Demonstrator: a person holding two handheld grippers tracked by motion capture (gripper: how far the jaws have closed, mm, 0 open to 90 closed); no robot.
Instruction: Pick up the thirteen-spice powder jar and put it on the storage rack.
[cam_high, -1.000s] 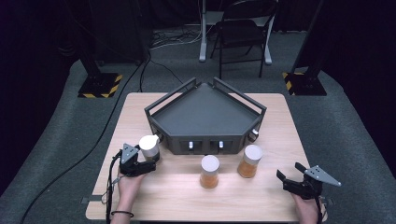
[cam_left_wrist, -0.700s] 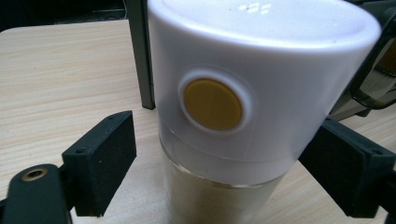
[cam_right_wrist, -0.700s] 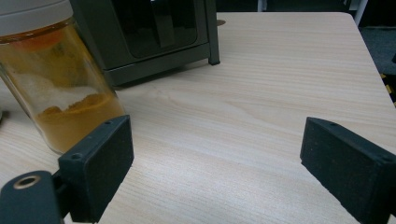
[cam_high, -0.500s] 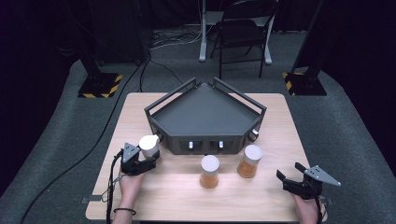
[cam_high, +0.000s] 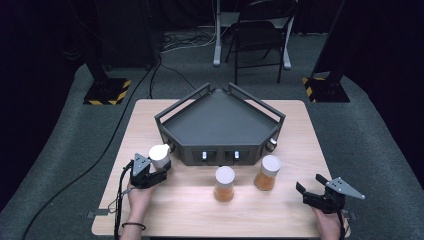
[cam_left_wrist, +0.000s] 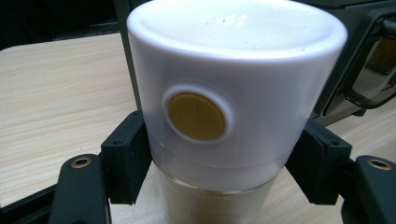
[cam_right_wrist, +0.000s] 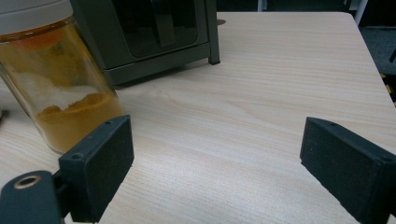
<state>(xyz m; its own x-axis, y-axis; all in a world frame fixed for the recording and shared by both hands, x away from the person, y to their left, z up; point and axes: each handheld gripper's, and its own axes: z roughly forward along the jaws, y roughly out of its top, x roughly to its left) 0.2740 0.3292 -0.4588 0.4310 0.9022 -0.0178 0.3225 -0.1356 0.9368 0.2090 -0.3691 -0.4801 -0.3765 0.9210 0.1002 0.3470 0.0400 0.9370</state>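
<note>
My left fingers (cam_left_wrist: 128, 163) have just been closing and now pinch the white-capped jar (cam_left_wrist: 233, 102) from both sides, below its cap. It stands upright at the worktop's (cam_high: 175, 205) near left, just beside the dark tray's (cam_high: 220, 125) left corner. My right fingers (cam_right_wrist: 100, 163) stay spread, well apart from it.

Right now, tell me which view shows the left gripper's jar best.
The left gripper view: the jar sits close up, white lid and glass body clamped between both pads. The high view shows it small, at the left gripper, beside the tray.
</note>
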